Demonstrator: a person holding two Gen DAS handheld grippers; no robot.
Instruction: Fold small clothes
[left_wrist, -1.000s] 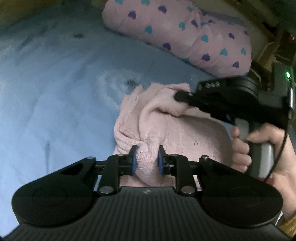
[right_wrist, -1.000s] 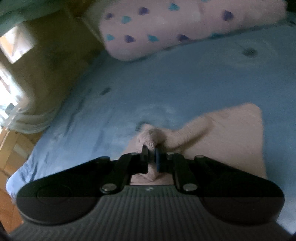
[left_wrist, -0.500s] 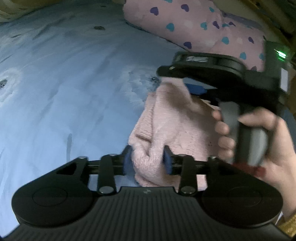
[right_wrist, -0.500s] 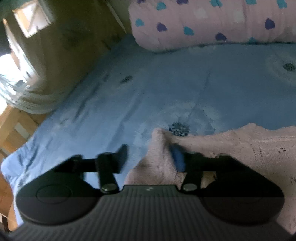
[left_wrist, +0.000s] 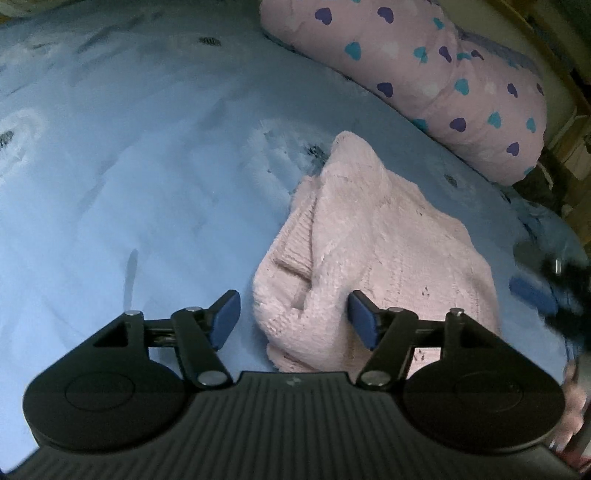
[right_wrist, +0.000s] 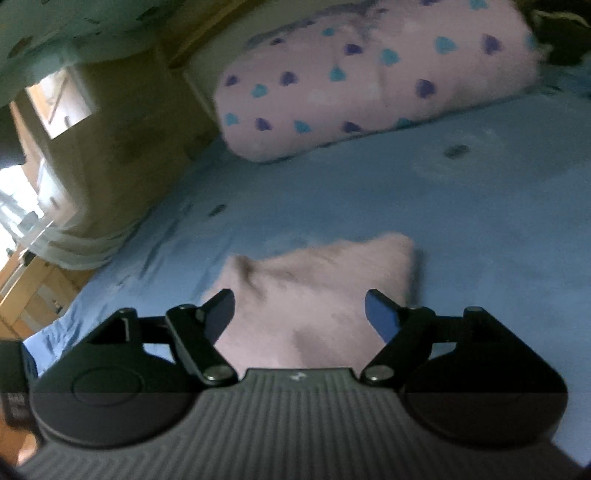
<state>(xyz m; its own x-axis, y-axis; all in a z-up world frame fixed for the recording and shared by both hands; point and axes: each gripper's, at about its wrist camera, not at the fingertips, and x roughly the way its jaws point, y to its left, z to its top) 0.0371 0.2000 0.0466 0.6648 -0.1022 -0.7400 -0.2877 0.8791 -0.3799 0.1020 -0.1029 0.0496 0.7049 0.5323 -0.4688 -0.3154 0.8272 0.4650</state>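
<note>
The small fuzzy knitted garment (left_wrist: 373, 236) is pale pink all over, with ribbed bands along its folded edge and faint rows of tiny eyelet holes in the knit. The cotton bedsheet (left_wrist: 147, 166) beneath it is light blue, marked with whitish blotches and small dark flecks, possibly a dandelion print, though blur makes that unsure. The plump fabric pillow (left_wrist: 424, 74) is soft pink, scattered with purple, turquoise and white hearts. The left gripper (left_wrist: 293, 314) and the right gripper (right_wrist: 299, 314) are matte black with blue finger pads (left_wrist: 360, 319).
</note>
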